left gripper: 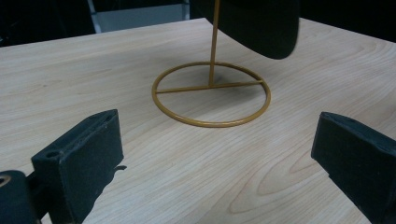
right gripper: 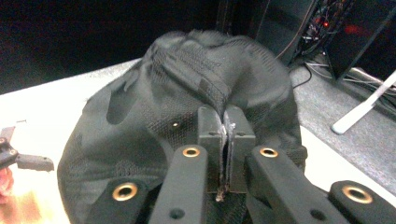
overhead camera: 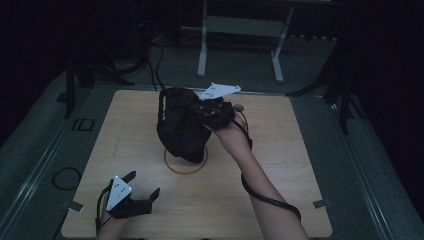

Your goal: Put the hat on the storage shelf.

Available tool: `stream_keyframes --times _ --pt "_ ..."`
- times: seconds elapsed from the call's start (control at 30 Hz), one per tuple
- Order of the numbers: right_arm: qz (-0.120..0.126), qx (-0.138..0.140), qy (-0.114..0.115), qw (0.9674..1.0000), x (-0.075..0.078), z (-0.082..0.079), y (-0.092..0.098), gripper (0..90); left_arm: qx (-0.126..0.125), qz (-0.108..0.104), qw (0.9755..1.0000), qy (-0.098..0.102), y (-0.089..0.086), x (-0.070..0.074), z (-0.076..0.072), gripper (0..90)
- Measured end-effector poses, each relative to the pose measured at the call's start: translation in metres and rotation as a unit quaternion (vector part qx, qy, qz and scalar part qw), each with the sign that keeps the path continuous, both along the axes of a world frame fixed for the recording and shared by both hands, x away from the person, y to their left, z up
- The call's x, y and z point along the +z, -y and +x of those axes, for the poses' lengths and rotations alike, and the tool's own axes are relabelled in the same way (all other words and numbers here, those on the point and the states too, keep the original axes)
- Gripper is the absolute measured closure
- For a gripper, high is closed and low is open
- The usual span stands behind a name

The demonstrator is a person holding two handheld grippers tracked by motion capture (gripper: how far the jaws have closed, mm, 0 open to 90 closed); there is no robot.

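Observation:
A black mesh cap (overhead camera: 181, 122) hangs over a thin gold wire stand whose ring base (overhead camera: 185, 162) lies on the wooden table (overhead camera: 280, 165). My right gripper (overhead camera: 214, 111) is shut on the cap's fabric near its top; in the right gripper view its jaws pinch a fold of the cap (right gripper: 187, 121) at the right gripper's tips (right gripper: 226, 122). My left gripper (overhead camera: 140, 187) stands open near the table's front left, apart from the stand. In the left gripper view the gold ring (left gripper: 211, 94) and post lie ahead between the open left gripper (left gripper: 219, 144), with the cap's edge (left gripper: 261, 28) above.
A white desk frame (overhead camera: 240, 40) stands beyond the table on the grey floor. Dark cables (overhead camera: 155, 65) run behind the table's far left corner, and a cable loop (overhead camera: 66, 178) lies at its left side. The right forearm (overhead camera: 260, 185) crosses the table's right half.

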State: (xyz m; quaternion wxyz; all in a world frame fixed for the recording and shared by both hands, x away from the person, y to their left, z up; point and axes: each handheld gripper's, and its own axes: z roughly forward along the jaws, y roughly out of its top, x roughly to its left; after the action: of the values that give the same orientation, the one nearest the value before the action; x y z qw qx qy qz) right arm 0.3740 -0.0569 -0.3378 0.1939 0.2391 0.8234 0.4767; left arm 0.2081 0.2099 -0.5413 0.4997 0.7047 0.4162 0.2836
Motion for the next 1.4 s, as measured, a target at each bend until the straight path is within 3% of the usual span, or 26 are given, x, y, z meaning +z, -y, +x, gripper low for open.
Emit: stream_keyframes --times 0.03,0.17,0.23,0.63,0.77,0.87,0.9,1.03,1.17,1.4 --pt "0.002 0.005 -0.004 1.0 -0.001 0.001 -0.001 80.6 0.001 0.0 1.0 -0.001 0.0 0.0 0.0 2.7" --pt "-0.006 0.006 -0.002 1.0 -0.005 0.001 -0.005 74.1 -0.002 0.001 1.0 -0.002 0.0 -0.001 0.0 2.7" --pt "0.006 0.008 -0.007 0.9999 -0.005 0.002 -0.004 65.4 -0.004 0.0 1.0 -0.004 0.001 -0.002 0.0 2.7" --pt "0.01 0.008 -0.008 0.9999 0.002 -0.001 0.0 48.4 -0.003 -0.002 1.0 -0.006 0.001 -0.003 0.001 2.7" --pt "0.01 0.013 -0.012 0.9998 0.003 -0.003 0.008 37.9 -0.001 -0.004 1.0 -0.007 0.0 -0.003 0.001 2.7" --pt "0.011 0.013 -0.015 0.9997 0.002 -0.002 0.013 35.2 -0.001 -0.004 1.0 -0.008 0.0 -0.004 0.001 2.7" --pt "0.016 0.008 -0.018 0.9997 0.001 -0.001 0.018 28.8 -0.001 -0.004 1.0 -0.009 0.0 -0.004 0.002 2.7" --pt "0.039 0.01 -0.032 0.9987 -0.002 0.001 0.03 17.5 -0.001 -0.004 1.0 -0.009 0.0 -0.004 0.002 2.7" --pt "0.029 0.015 -0.032 0.999 -0.009 0.002 0.037 12.7 -0.001 -0.005 1.0 -0.008 0.0 -0.004 0.001 2.7" --pt "0.019 0.012 -0.019 0.9996 -0.022 0.0 0.049 12.9 0.0 -0.005 1.0 -0.008 0.0 -0.004 0.001 2.7"
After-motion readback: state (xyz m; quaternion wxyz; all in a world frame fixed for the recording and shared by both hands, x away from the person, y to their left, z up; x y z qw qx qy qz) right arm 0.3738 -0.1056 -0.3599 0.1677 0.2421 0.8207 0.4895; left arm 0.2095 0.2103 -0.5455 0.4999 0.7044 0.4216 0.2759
